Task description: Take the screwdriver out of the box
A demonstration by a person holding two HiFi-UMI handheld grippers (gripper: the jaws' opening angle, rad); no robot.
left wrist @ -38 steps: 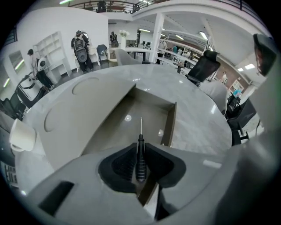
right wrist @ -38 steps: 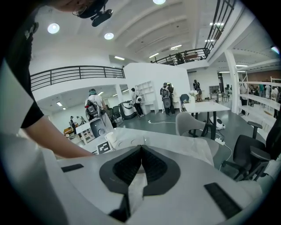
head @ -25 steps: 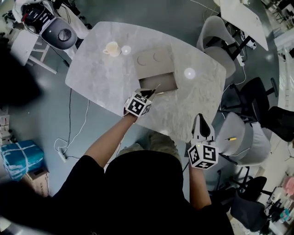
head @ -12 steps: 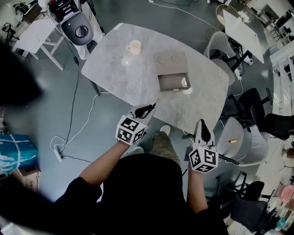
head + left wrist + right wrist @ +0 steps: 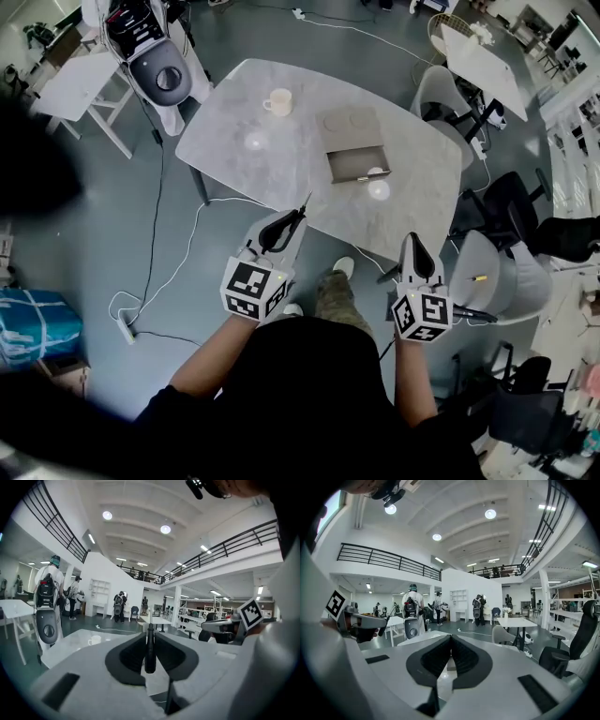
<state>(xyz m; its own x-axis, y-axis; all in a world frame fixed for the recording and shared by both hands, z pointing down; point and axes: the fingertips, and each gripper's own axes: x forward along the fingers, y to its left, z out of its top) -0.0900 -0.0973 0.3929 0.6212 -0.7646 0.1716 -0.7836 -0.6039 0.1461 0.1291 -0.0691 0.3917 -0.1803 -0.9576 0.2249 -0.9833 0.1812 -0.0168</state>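
In the head view my left gripper [image 5: 292, 218] is shut on a slim black screwdriver [image 5: 302, 207], whose shaft points up toward the table. It hangs over the floor, just off the near edge of the grey marble table [image 5: 281, 159]. In the left gripper view the screwdriver handle [image 5: 149, 649] stands upright between the pads. The open brown box [image 5: 355, 166] lies on the table, well beyond the gripper. My right gripper [image 5: 415, 240] is shut on nothing, off the table's near right corner; its jaws meet in the right gripper view [image 5: 450, 637].
A white cup [image 5: 277, 101] stands at the table's far left. A grey chair [image 5: 157, 70] is beyond the table's left end, and white chairs [image 5: 487, 274] and black chairs stand on the right. A white cable [image 5: 184, 255] trails over the floor. People stand far off in the hall.
Both grippers have drawn back from the table toward my body. The left one has carried the screwdriver up and away from the box. The table now looks farther off.
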